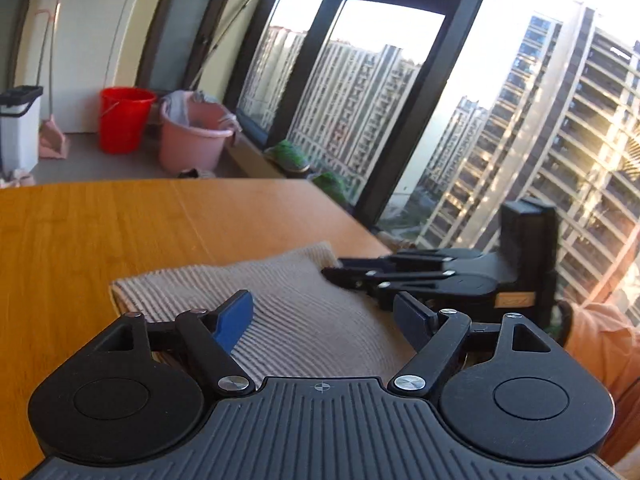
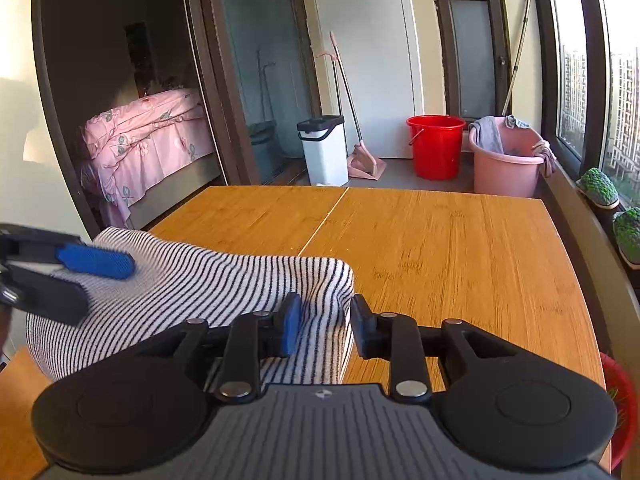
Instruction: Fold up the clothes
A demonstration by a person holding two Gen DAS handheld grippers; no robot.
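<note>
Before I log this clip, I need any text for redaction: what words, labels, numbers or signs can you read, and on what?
No readable text.
Tan label on the right gripper: too blurred to read.
Small emblems on both gripper bodies: no letters.

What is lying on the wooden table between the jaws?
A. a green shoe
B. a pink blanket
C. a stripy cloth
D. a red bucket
C: a stripy cloth lies folded on the table; the buckets stand on the floor behind it.
</note>
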